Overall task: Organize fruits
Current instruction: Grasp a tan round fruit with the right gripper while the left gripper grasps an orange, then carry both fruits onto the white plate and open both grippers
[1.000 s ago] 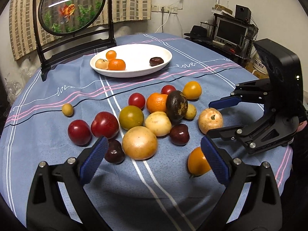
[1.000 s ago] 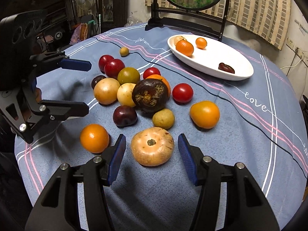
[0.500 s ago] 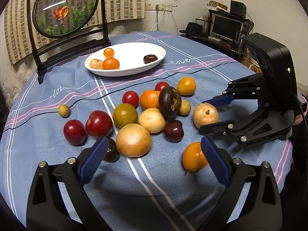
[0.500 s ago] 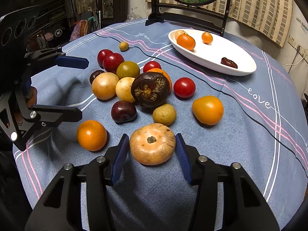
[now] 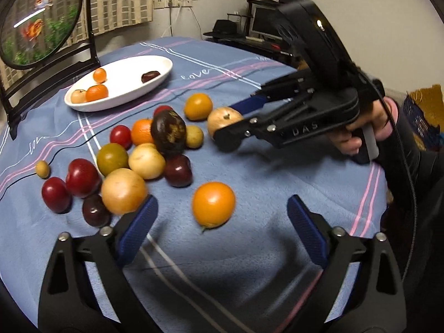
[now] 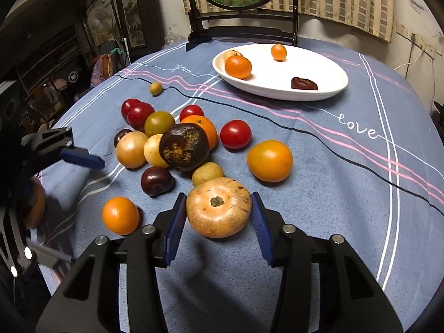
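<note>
A: Right wrist view shows the tan fruit [image 6: 217, 206] on the tabletop [image 6: 347, 194] at the near edge of the heap, with the right claw [image 6: 217, 216] around it, one blue pad on each flank. The left pad looks to be on the skin; a sliver of gap may remain on the right.

B: Then squeeze evenly across the widest part and lift straight up, clear of the small yellow fruit [image 6: 207, 173] just behind, before heading to the white plate [image 6: 333, 90].

A: Left wrist view adds the left claw [image 5: 219, 229], jaws wide but closing, nothing pressed, the orange fruit [image 5: 213, 204] just ahead. It also shows the hand [image 5: 360, 130] on the right claw's handle.
</note>
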The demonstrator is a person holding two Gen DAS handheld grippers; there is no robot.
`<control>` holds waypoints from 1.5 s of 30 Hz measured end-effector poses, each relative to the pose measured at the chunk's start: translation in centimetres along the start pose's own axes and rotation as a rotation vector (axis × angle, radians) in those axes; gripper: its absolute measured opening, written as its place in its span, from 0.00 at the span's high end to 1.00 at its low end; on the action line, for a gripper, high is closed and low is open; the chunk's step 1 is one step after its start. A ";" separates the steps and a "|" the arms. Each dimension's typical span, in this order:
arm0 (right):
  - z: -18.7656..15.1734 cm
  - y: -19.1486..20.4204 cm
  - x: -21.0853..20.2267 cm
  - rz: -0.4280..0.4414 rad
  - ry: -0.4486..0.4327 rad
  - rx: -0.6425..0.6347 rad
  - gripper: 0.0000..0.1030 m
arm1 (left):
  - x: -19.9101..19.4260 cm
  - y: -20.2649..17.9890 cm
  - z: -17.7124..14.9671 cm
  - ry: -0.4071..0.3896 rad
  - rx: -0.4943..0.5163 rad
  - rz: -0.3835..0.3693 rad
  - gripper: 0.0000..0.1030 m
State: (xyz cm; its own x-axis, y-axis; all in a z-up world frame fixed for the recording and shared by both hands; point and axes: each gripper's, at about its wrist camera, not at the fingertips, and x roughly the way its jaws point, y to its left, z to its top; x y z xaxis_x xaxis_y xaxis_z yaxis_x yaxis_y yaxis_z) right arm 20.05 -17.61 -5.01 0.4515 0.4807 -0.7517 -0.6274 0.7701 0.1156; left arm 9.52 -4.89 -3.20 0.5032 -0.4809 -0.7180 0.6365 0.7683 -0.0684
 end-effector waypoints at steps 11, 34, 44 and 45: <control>0.1 0.3 -0.6 -0.002 -0.028 -0.019 0.54 | 2.1 0.9 0.1 0.078 -0.064 -0.004 0.51; -0.2 -0.2 1.2 -0.062 0.027 -0.025 0.55 | 2.9 1.2 0.4 0.111 -0.103 -0.001 0.64; 0.8 -2.7 -1.3 0.019 -0.117 0.110 0.55 | 0.9 2.6 1.8 0.020 -0.166 -0.049 0.64; 1.0 -3.1 -1.4 0.029 -0.135 0.134 0.55 | 0.4 3.3 2.6 0.004 -0.181 -0.049 0.64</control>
State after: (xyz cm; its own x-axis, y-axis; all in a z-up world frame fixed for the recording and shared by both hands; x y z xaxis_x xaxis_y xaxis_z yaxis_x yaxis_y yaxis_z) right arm 21.99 -20.25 -3.62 0.5211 0.5481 -0.6543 -0.5551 0.7999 0.2279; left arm 13.32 -3.67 -1.89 0.4716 -0.5178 -0.7137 0.5442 0.8078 -0.2264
